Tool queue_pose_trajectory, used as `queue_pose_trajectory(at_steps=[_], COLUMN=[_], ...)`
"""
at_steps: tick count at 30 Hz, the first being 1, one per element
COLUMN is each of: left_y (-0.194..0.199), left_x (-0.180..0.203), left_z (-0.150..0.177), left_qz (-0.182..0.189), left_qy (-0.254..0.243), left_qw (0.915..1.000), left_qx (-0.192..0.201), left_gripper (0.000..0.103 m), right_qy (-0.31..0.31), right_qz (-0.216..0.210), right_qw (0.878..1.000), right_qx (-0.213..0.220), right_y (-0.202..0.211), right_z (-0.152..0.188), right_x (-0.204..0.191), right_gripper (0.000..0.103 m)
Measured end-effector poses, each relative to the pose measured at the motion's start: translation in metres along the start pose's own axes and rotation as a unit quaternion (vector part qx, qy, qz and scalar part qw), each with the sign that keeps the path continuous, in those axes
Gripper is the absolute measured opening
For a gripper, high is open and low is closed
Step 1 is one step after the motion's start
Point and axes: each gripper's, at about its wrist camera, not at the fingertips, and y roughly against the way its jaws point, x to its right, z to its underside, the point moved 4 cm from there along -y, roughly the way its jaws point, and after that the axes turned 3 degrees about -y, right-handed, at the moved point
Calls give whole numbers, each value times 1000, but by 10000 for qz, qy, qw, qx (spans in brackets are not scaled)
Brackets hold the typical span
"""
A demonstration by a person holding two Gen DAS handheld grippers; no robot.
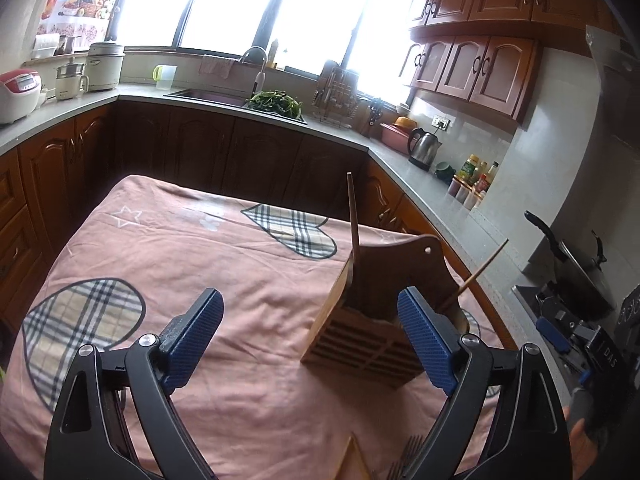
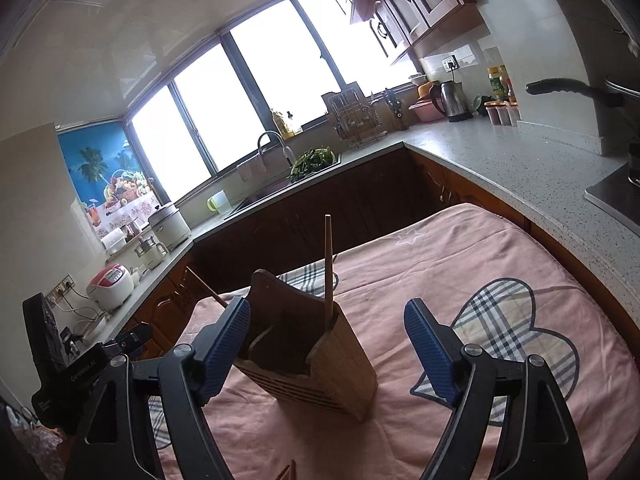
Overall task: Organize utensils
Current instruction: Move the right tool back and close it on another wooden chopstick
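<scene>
A slatted wooden utensil holder stands on the pink-clothed table. One chopstick stands nearly upright in it, and a second chopstick leans out to the right. My left gripper is open, its right pad close beside the holder and nothing between its fingers. In the right wrist view the holder sits just ahead of my open right gripper, and the upright chopstick rises between the fingers, untouched. Fork tines and a wooden piece show at the bottom edge.
Grey counters wrap the room on three sides, with a sink, a kettle, spice bottles and a pan on the stove. A rice cooker sits at the left. The table's right edge lies close to the counter.
</scene>
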Motion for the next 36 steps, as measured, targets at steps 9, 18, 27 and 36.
queue_pose_trajectory(at_steps=[9,18,27,36], left_y=[42,58,60,44], left_x=[-3,-5,-6,-2], left_z=[54,90,111,128], left_qz=[89,71,11,-53], left_qy=[89,28,-88,-305], left_qw=[9996,9987,9972,9936], left_qx=[-260,-503,-744,-1084], left_gripper=[91,91,91,91], right_qy=[92,156,19,-23], right_qz=[95,163,333,358], right_qw=[9998,9991,9978,9960], right_qx=[-179,-353,-577,-813], right_y=[48,76,85,79], right_z=[35,70,99,115], right_x=[6,11,31,37], right_gripper=[81,81,81,81])
